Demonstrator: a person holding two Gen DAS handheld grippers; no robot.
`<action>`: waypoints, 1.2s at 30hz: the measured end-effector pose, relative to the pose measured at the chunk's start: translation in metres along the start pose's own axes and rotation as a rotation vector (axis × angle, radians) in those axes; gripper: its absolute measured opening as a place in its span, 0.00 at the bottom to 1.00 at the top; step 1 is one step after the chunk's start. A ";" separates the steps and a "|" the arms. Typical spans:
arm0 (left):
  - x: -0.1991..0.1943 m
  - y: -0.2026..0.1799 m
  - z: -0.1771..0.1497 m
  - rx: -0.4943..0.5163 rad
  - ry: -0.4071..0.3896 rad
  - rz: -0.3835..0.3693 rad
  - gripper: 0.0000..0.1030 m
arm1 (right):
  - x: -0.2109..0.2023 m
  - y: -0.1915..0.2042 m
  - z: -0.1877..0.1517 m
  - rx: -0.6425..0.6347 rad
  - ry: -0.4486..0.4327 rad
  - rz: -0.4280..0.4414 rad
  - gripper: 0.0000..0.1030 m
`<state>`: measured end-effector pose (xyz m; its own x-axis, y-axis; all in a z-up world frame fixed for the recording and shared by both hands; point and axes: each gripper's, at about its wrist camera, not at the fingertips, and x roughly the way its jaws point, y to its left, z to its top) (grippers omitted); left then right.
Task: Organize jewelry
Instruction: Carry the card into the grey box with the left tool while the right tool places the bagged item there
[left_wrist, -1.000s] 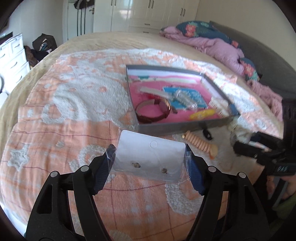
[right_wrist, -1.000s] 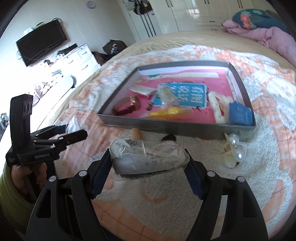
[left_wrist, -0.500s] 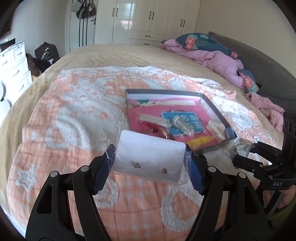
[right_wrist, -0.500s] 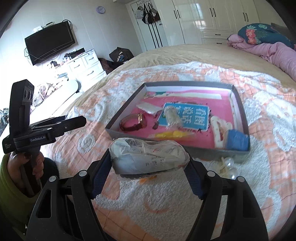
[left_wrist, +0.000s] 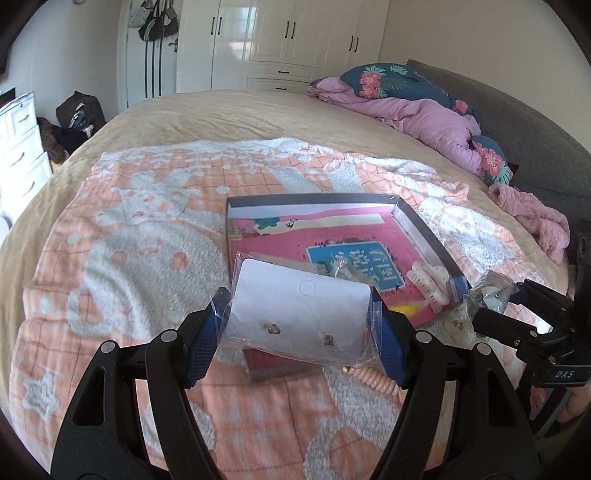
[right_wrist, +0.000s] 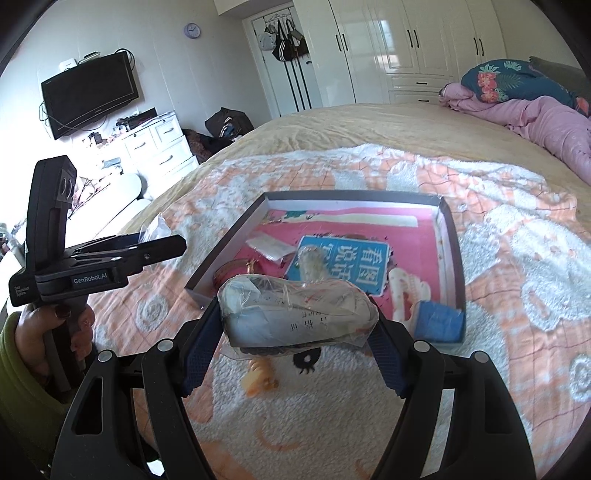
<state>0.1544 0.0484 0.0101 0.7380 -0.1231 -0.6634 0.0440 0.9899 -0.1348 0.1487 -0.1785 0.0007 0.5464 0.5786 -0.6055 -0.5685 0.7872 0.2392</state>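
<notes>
left gripper (left_wrist: 299, 325) clamps earring card (left_wrist: 299, 314) — right gripper (right_wrist: 295, 328) clamps crumpled bag (right_wrist: 295, 314), contents unreadable.

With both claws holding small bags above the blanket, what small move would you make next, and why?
Probably carry the left claw forward and lower its earring card into the tray. Both claws are shut on bagged items, the right claw on a packet, and the tray already holds the other pieces, with bare pink floor near its far end.

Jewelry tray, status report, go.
Left gripper clamps earring card. Right gripper clamps bagged packet. Tray open ahead on blanket, path clear.
</notes>
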 end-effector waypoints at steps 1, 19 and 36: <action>0.002 0.000 0.002 0.002 -0.001 -0.002 0.63 | 0.000 -0.002 0.002 0.001 -0.003 -0.006 0.71; 0.051 -0.004 0.016 -0.005 0.043 -0.027 0.63 | 0.018 -0.028 0.034 -0.006 -0.025 -0.090 0.71; 0.081 0.019 0.008 -0.051 0.094 -0.029 0.63 | 0.078 -0.027 0.018 -0.057 0.119 -0.123 0.71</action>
<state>0.2205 0.0578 -0.0403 0.6705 -0.1600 -0.7244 0.0286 0.9813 -0.1903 0.2174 -0.1506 -0.0389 0.5394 0.4464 -0.7140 -0.5371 0.8354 0.1165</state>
